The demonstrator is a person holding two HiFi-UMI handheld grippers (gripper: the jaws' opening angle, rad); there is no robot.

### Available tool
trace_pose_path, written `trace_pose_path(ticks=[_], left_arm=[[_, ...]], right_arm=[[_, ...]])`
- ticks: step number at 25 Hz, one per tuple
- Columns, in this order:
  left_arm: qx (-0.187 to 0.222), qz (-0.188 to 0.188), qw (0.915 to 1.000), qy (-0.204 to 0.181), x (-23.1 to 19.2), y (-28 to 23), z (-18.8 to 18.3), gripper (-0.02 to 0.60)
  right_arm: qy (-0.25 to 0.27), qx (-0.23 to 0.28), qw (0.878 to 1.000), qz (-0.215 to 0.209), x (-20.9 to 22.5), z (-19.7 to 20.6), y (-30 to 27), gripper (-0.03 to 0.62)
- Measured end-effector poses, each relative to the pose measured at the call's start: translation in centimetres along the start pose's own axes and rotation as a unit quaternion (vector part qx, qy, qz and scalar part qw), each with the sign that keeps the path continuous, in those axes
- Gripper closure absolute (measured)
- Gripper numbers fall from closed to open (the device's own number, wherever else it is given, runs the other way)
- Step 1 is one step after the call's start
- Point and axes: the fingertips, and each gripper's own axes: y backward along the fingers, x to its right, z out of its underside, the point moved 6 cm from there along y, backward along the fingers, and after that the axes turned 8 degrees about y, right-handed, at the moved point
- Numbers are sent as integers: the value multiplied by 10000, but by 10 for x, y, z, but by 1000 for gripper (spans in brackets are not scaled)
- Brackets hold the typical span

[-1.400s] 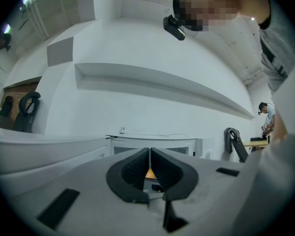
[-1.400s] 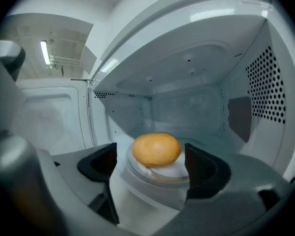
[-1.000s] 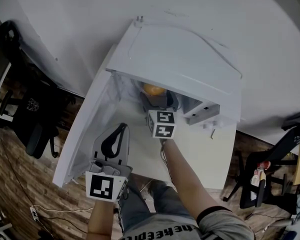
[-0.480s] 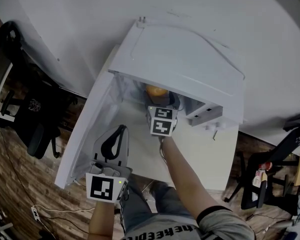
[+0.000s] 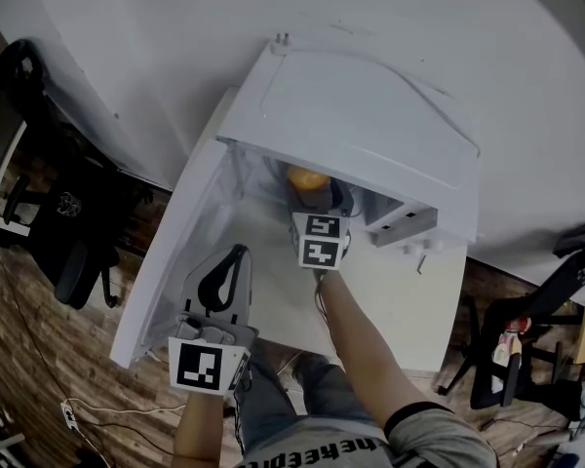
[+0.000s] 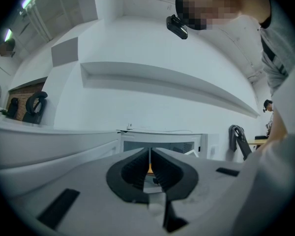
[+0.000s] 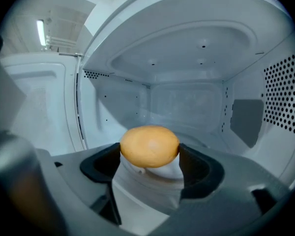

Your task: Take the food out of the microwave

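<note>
The white microwave [image 5: 370, 115] stands with its door [image 5: 171, 261] swung open to the left. Inside lies a round orange bun [image 5: 305, 176] [image 7: 149, 145] on something white. My right gripper [image 5: 317, 201] [image 7: 150, 155] reaches into the cavity. Its jaws are closing, with the bun between them, and both pads meet the bun's sides. My left gripper [image 5: 236, 253] [image 6: 150, 155] hangs in front of the open door, well back from the cavity. It points level at the microwave, shut with nothing in it.
The microwave sits on a white table [image 5: 409, 300] against a white wall. Office chairs [image 5: 58, 232] stand at the left over a wooden floor, and another chair [image 5: 526, 330] is at the right. The perforated cavity wall [image 7: 285, 102] is close on the right.
The marker cube on my right gripper has tipped slightly at the cavity mouth. My left gripper has stayed where it was.
</note>
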Motion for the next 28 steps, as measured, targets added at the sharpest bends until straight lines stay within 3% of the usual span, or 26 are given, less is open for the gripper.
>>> trace_pose_path(ticks=[16, 28], left_arm=[[39, -46, 10000, -17, 3, 5, -6, 568], [58, -81, 9999, -32, 11, 4, -14, 568]], right_arm=[[-217, 467, 9978, -409, -5, 1, 38, 217], [-268, 469, 9967, -598, 5, 6, 72, 218]])
